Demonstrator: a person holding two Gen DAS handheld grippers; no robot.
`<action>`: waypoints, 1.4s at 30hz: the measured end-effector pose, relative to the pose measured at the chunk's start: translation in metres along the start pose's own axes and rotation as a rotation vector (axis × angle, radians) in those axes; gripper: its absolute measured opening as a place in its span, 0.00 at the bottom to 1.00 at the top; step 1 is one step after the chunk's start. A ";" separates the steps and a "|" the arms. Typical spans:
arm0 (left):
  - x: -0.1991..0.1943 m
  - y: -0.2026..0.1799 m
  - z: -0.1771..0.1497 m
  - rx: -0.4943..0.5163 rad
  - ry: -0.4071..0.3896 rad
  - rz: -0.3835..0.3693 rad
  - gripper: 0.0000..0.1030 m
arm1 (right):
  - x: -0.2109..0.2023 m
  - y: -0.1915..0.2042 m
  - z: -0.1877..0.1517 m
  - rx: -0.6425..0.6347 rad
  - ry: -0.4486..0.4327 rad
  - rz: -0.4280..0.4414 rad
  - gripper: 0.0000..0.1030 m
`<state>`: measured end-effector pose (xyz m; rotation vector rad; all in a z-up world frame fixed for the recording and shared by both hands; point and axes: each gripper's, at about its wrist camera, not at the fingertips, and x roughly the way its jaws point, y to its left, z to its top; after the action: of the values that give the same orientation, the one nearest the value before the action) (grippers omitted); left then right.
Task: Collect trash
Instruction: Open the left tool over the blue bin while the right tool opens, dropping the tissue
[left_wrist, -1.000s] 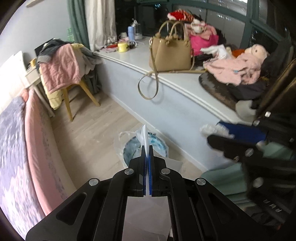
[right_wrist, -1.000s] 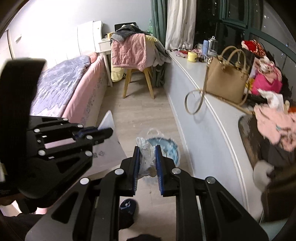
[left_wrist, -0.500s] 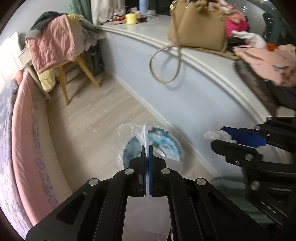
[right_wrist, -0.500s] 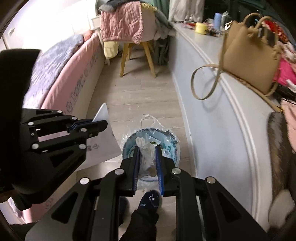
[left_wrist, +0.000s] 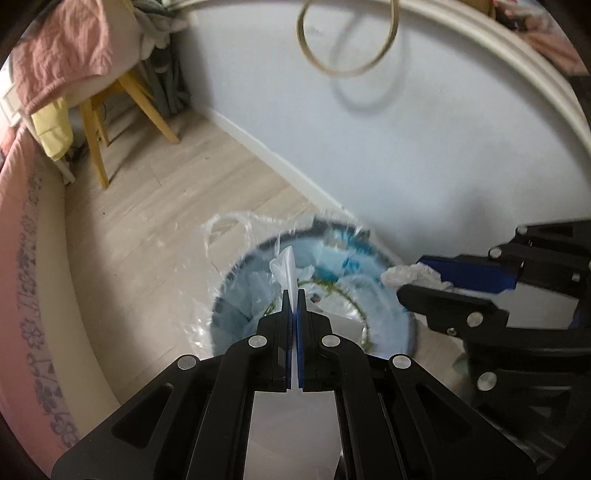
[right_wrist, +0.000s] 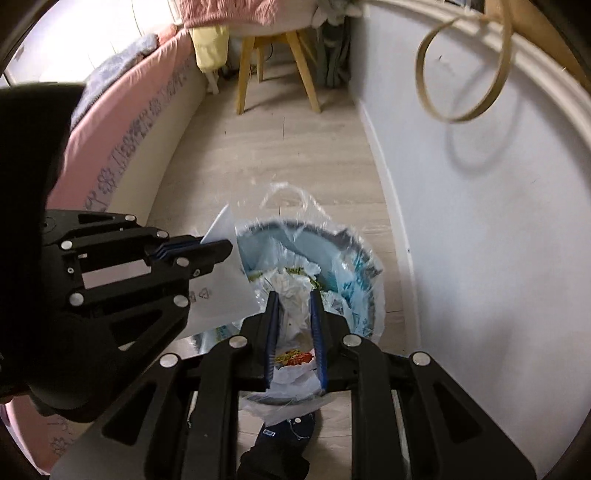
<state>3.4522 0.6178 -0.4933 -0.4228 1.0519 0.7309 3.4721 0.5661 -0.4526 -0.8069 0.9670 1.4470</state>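
Note:
A round blue trash bin (left_wrist: 258, 254) lined with a clear plastic bag stands on the wood floor by the curved wall; it holds tissues and scraps. My left gripper (left_wrist: 293, 293) hangs over its near rim, shut on a flat white sheet (left_wrist: 287, 266) held edge-on. In the right wrist view the same left gripper (right_wrist: 216, 243) grips the white sheet (right_wrist: 221, 291) at the bin's (right_wrist: 354, 240) left rim. My right gripper (right_wrist: 293, 293) is above the bin's opening, shut on a crumpled white wad (right_wrist: 295, 325). From the left wrist the right gripper (left_wrist: 408, 280) and its wad (left_wrist: 424, 275) sit over the right rim.
A yellow wooden chair (right_wrist: 280, 55) draped with pink cloth stands further along the floor. A bed with a pink cover (right_wrist: 122, 147) runs along the left. The pale curved ledge wall (right_wrist: 480, 240) is on the right, with a tan bag strap (right_wrist: 461, 66) looping down. A dark foot (right_wrist: 284, 439) is near the bin.
Both grippers have tipped downward and come closer to the bin, which now fills the middle of both views. Each still holds its piece of trash.

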 end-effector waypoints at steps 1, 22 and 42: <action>0.007 0.001 -0.003 0.011 -0.001 0.005 0.01 | 0.007 0.000 -0.001 -0.005 0.003 -0.001 0.17; 0.095 0.023 -0.029 0.037 0.047 -0.056 0.01 | 0.099 -0.005 -0.015 -0.024 0.071 0.018 0.17; 0.060 0.046 -0.027 0.000 0.042 0.014 0.56 | 0.085 -0.018 -0.003 -0.015 0.063 -0.028 0.58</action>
<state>3.4201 0.6525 -0.5579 -0.4330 1.0957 0.7373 3.4812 0.5994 -0.5328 -0.8781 0.9896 1.4135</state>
